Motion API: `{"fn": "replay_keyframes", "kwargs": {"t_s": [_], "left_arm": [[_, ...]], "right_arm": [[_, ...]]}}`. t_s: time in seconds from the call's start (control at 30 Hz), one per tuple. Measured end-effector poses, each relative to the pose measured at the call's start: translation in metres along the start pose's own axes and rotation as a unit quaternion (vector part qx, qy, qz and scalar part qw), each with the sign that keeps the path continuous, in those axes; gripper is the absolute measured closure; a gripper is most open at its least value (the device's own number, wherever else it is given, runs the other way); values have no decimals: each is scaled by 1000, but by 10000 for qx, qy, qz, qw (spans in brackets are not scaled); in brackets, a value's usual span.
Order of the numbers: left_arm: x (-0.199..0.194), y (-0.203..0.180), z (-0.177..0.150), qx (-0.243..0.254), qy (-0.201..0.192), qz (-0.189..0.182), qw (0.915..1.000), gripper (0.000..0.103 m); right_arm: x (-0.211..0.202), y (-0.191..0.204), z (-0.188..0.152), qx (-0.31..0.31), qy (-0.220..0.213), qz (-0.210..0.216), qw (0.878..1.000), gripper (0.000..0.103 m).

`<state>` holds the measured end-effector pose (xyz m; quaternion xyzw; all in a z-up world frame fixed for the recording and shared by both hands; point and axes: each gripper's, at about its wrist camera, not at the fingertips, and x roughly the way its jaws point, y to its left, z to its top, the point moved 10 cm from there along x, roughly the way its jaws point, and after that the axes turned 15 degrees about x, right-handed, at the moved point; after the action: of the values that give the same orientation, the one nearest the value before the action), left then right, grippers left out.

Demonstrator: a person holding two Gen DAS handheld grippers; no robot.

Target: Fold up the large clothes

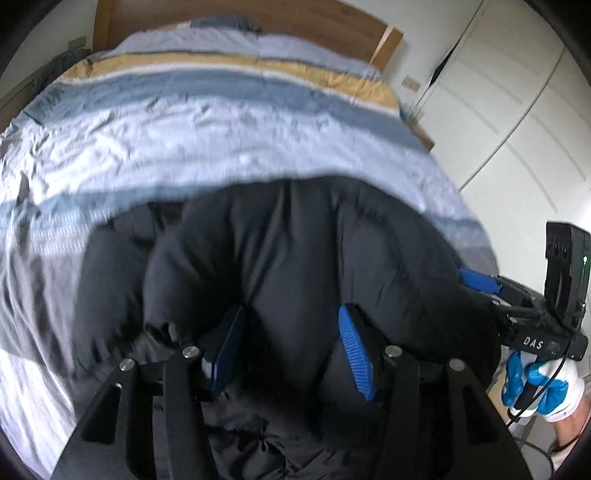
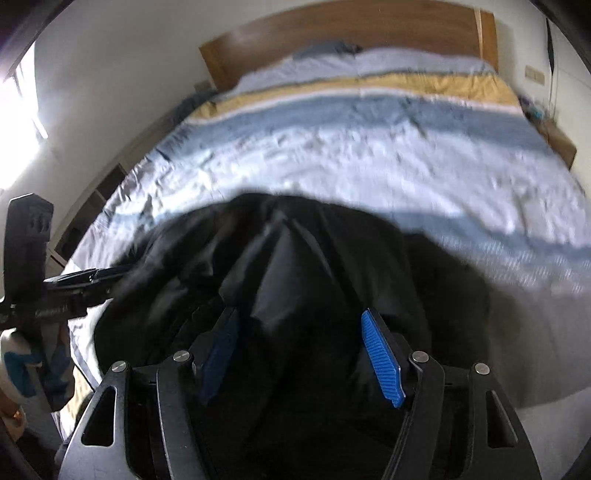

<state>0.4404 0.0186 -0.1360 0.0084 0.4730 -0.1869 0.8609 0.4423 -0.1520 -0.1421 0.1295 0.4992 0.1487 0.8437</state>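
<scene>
Bedroom setup: big bed with a striped quilt in pale blue, grey-blue and mustard [image 1: 207, 122], wooden headboard [image 2: 351, 29] at the far end, white wardrobe doors [image 1: 517, 110] off to the side. I'm working near the foot of it.

What I'm folding is a black padded puffer jacket [image 1: 295, 240], bunched in a puffy heap on the quilt right in front of both cameras. My left gripper [image 1: 291, 347] has its blue ribbed fingers [image 1: 354, 350] spread apart with a fat roll of jacket pushed up between them, so it looks like I've got a bite of it, though I can't tell how firm. Same story on my right gripper [image 2: 306, 354]: fingers apart, dark fabric filling the gap.

Progress-wise, I'd say early. Nothing looks like a tidy fold; I can't make out the sleeves or hem, just lumps. Everything's blurry too. Flattening it out and the real folds all look left to do.
</scene>
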Motion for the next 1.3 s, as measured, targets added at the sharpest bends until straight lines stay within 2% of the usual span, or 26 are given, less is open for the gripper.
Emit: {"fn": "replay_keyframes", "kwargs": {"t_s": [0.17, 0.3, 0.43, 0.57, 0.7, 0.87, 1.03, 1.3], "left_arm": [[29, -1, -44, -59, 342, 247, 9991, 52], [25, -5, -63, -175, 570, 480, 9971, 51], [3, -14, -85, -465, 819, 577, 9939, 51], [-44, -26, -107, -668, 827, 530, 9929, 51], [-89, -26, -126, -462, 941, 599, 9927, 51], [-159, -4, -128, -241, 756, 605, 9950, 51], [-209, 21, -118, -8, 272, 590, 9979, 51], [-232, 24, -142, 344, 99, 289, 9989, 51]], "right_arm": [[24, -14, -37, -431, 244, -315, 9983, 35], [16, -21, -52, -482, 385, -578, 9964, 35], [-16, -30, -82, -112, 692, -596, 9958, 35], [-71, -37, -114, 159, 680, -818, 9942, 35], [-130, -37, -154, 631, 572, -1081, 9905, 35], [-196, -12, -183, 905, 283, -1337, 9865, 35], [-240, 3, -195, 1158, -27, -1642, 9796, 34], [-296, 15, -201, 1423, -520, -1938, 9693, 29]]}}
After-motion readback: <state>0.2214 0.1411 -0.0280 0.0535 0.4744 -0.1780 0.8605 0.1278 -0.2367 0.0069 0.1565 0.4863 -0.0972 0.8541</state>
